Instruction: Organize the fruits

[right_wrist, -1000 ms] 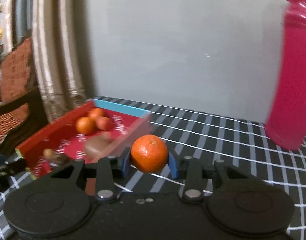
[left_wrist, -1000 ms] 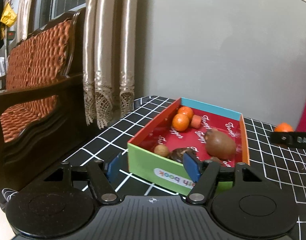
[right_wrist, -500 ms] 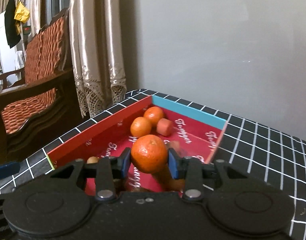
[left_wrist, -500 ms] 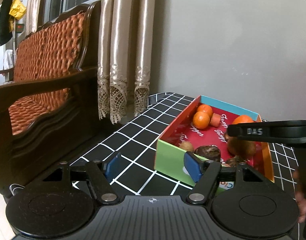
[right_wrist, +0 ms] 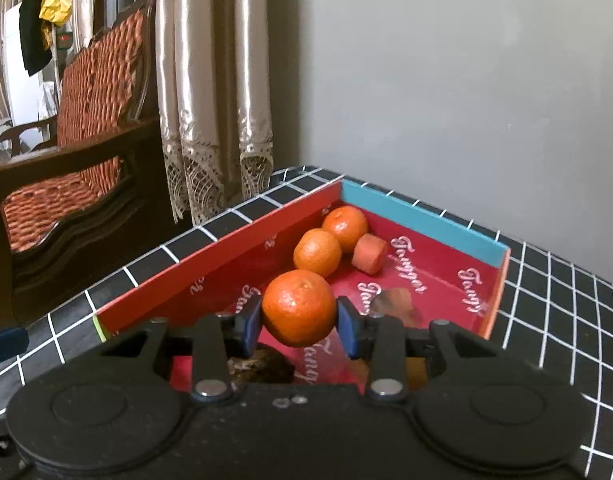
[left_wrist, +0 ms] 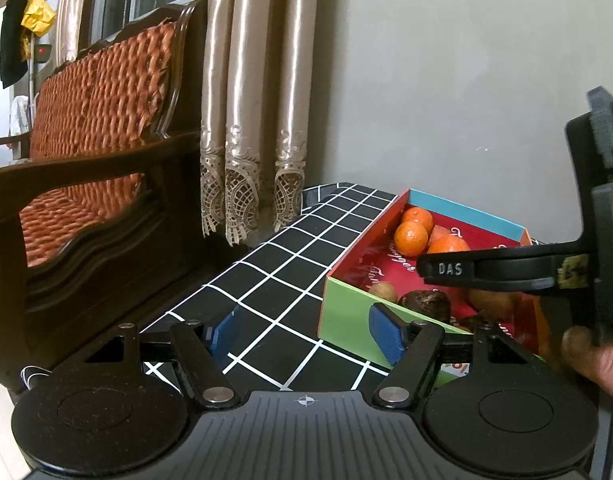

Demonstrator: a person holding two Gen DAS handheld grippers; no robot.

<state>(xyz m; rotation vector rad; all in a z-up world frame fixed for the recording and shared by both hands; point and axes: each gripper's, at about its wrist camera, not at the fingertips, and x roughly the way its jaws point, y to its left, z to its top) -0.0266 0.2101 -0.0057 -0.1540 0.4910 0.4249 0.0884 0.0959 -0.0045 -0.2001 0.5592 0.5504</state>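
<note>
Right hand-held gripper (right_wrist: 299, 320): clamped on a mandarin (right_wrist: 298, 307), blue pads pressing its two sides, held over the near half of the box (right_wrist: 422, 220).
Left hand-held gripper (left_wrist: 304, 334): pads apart with nothing between them, low over the tabletop (left_wrist: 274, 276) just beside the box's green end wall.
Step in hand: setting the mandarin down inside the box, as I judge it.
Doing it well: lower it onto bare red floor close to the two mandarins (right_wrist: 330, 240) at the far corner, then let go low so it cannot roll or bounce; steer clear of the dark fruit (right_wrist: 262, 364) directly under the pads.
The mandarin: round, bright orange, dimpled glossy peel, whole and unmarked.
Box contents: two more mandarins touching each other, a short orange cylinder (right_wrist: 369, 253) beside them, brown fruits nearer the green end.
Surroundings: black tabletop with a white grid, curtain (right_wrist: 214, 92) and wooden sofa (right_wrist: 86, 128) beyond.
</note>
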